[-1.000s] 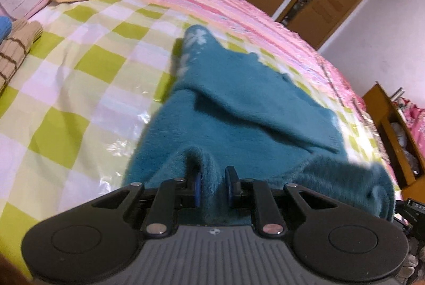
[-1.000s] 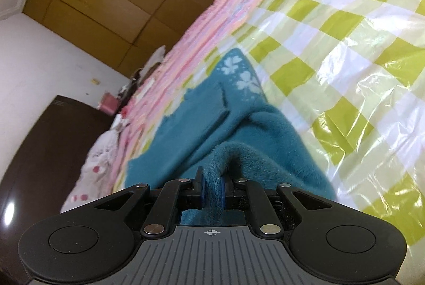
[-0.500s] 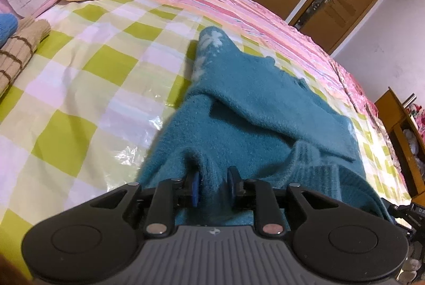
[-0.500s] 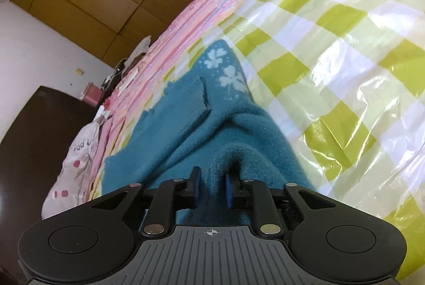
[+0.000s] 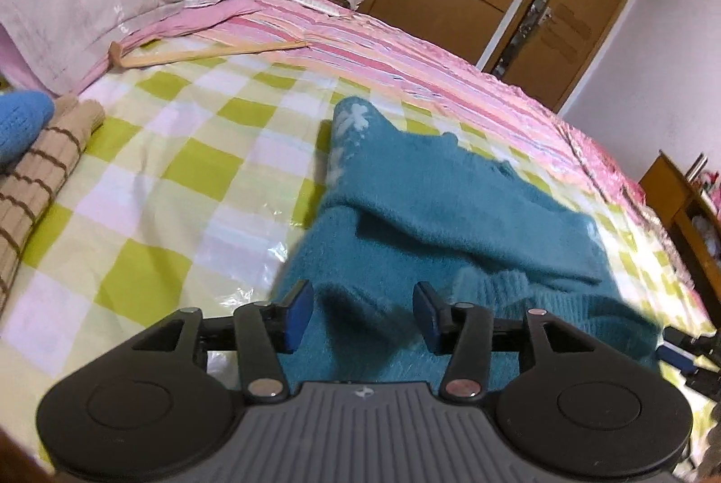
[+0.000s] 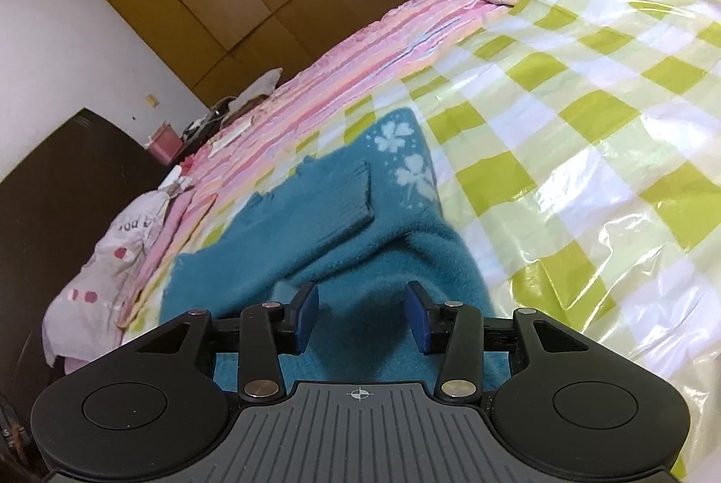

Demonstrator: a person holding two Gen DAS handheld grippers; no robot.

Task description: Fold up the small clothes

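Left wrist view: the fluffy teal knitted sweater (image 5: 450, 212) lies partly folded on the green-checked plastic sheet (image 5: 148, 185), both the left gripper (image 5: 362, 314) and right gripper (image 6: 360, 314) just opened and empty; further folds appear to remain.

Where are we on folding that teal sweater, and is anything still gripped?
Done: the teal sweater lies on the checked plastic sheet with a sleeve folded across its body and its near edge doubled over. In hand: nothing; the left claw and right claw have just been opening, and the fabric between the pads is no longer pinched. Left: a tan striped garment and a blue knit wait beside it.
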